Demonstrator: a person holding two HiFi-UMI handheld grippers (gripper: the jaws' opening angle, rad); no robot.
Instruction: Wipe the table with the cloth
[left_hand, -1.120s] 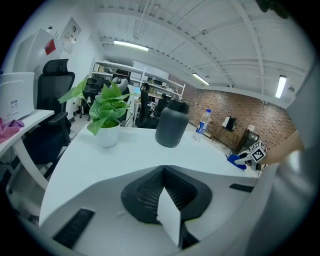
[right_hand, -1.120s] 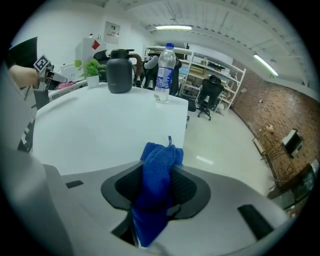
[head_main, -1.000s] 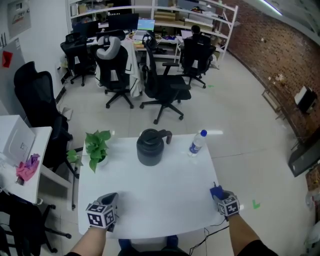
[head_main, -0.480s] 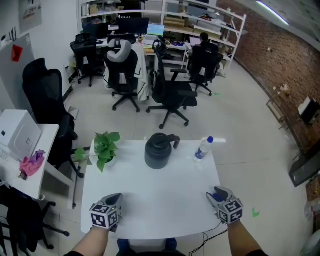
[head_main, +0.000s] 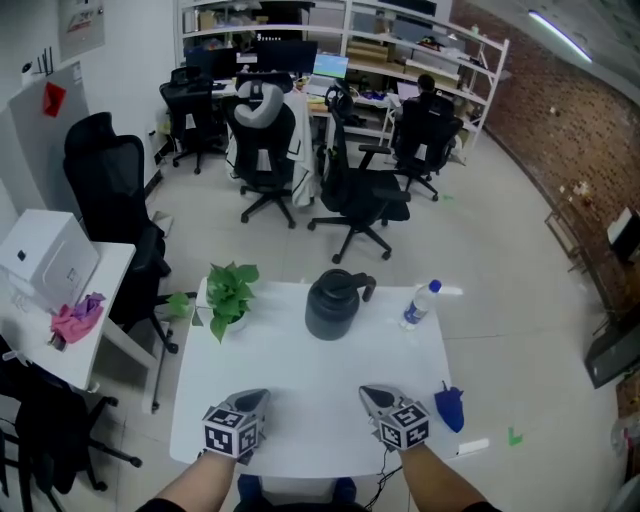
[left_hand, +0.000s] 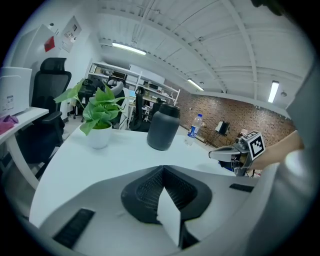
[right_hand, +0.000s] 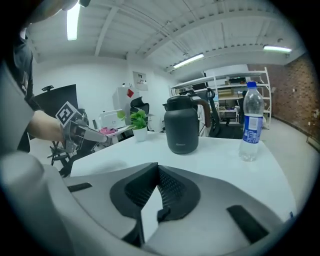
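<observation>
The left arm (head_main: 185, 492) and right arm (head_main: 440, 487) reach forward side by side, well apart. The left gripper (head_main: 254, 398) points ahead and slightly inward, jaws together with nothing between them. The right gripper (head_main: 374, 393) also tilts inward, jaws closed and empty

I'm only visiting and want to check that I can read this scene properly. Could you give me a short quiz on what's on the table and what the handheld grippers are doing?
1. True or false: the right gripper has the blue cloth clamped in its jaws.
2. What stands between the potted plant and the water bottle? A) a dark jug B) a laptop C) a mug
3. Fill in: the cloth lies at the white table by its ____ edge, as the person sees it.
Key: 1 false, the jaws are shut and empty, and the cloth lies apart from them; 2 A; 3 right.
</observation>
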